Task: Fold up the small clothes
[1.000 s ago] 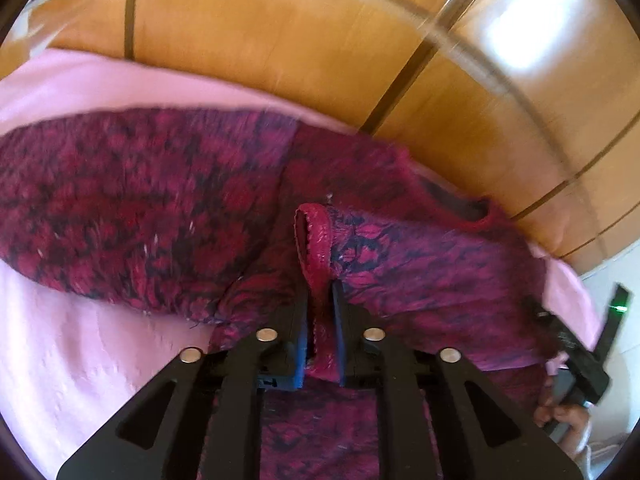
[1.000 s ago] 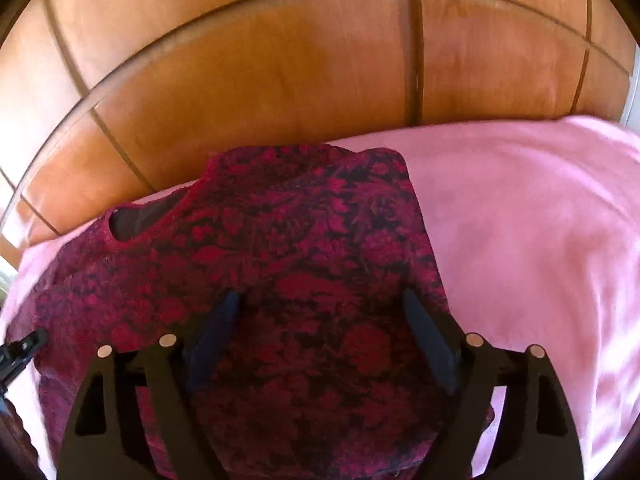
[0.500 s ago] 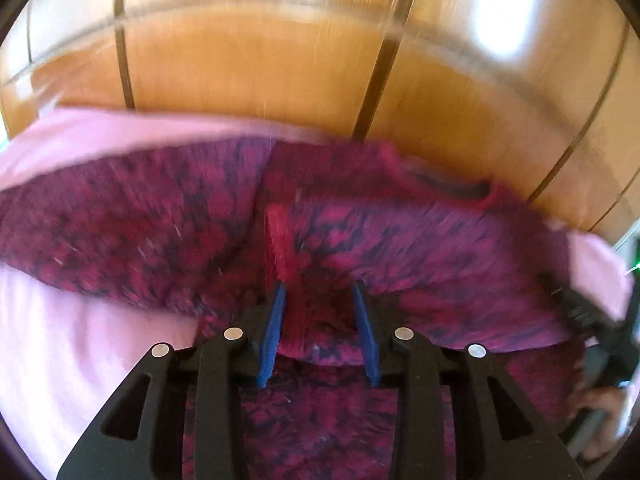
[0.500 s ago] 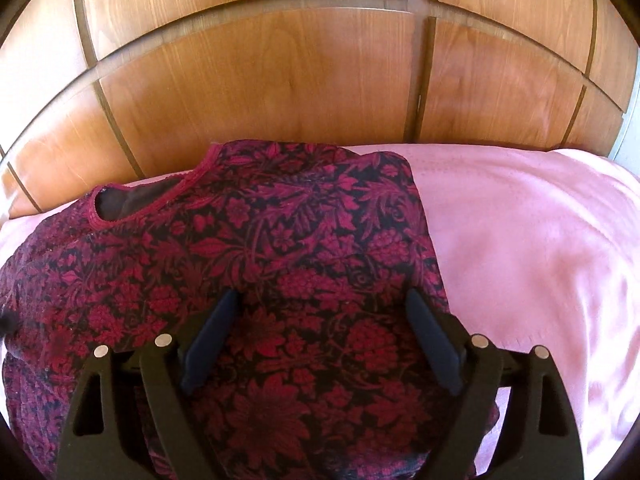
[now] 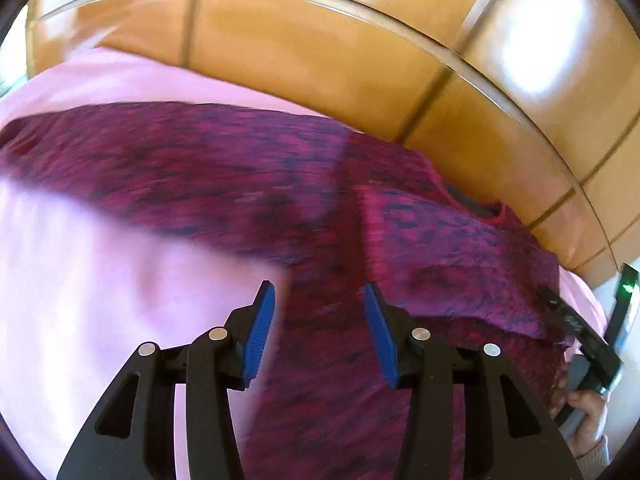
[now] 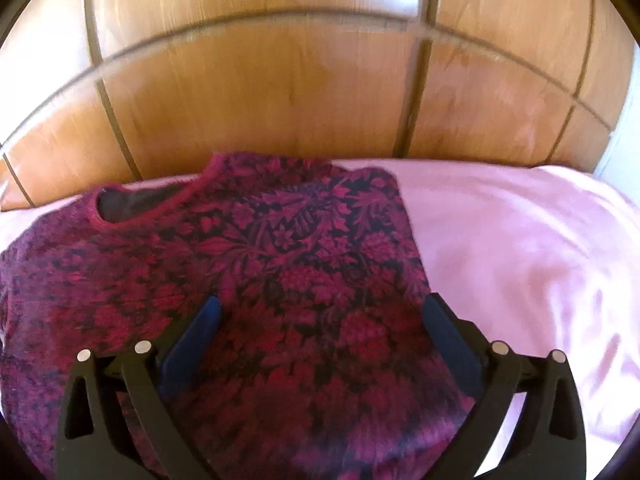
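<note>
Both hand-held grippers gape empty, jaws just widened; only the right view shows the top's (image 6: 256, 280) neckline (image 6: 132, 204) sharply.

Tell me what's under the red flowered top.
The top lies on a pink sheet, which shows on both sides of it. Whatever is under the sheet, and the sheet beneath the top, is covered.

Motion-blurred floral top (image 5: 248, 176), lower hem past frame edge
</note>
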Demonstrator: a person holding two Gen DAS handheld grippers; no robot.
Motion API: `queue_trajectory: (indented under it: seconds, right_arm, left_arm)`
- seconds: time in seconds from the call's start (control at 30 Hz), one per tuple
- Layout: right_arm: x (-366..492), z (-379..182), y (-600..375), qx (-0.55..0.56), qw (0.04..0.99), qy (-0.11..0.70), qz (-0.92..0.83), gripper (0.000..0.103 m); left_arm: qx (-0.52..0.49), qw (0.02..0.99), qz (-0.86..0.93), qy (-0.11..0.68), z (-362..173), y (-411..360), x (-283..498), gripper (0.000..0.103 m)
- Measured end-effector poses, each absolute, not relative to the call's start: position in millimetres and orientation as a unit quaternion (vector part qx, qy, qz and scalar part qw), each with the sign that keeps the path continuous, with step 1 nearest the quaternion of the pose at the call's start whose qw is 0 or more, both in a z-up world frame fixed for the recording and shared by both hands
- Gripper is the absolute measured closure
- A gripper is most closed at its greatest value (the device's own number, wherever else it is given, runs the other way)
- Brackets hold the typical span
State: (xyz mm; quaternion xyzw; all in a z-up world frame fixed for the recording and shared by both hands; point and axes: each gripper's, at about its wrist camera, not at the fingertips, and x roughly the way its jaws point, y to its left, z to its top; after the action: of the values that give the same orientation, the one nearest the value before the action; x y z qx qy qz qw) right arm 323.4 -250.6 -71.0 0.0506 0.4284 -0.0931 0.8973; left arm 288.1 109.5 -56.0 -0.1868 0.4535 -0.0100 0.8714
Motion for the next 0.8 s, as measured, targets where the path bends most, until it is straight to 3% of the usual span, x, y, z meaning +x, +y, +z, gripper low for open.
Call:
queue_trajectory:
  seconds: [0.2, 0.47, 0.8]
  right_arm:
    - [275.1, -47.7, -204.0, 0.041, 0.914, 0.401, -0.041, 0.002]
    - [234.7, -75.3, -128.4, -0.030, 0.900, 0.434, 0.028, 0.002]
    - [240.6, -88.6, -127.7, -0.016, 0.895, 0.444, 0.038, 0.002]
  left_arm:
    - [-0.283, 0.856, 0.042, 0.430, -66.3, 209.5, 252.2, 0.058]
    - [-0.433, 0.811, 0.130, 0.373, -79.1, 355.2, 222.3, 0.058]
    - [-0.491, 0.783, 0.182, 0.336, -83.4, 422.9, 254.3, 0.058]
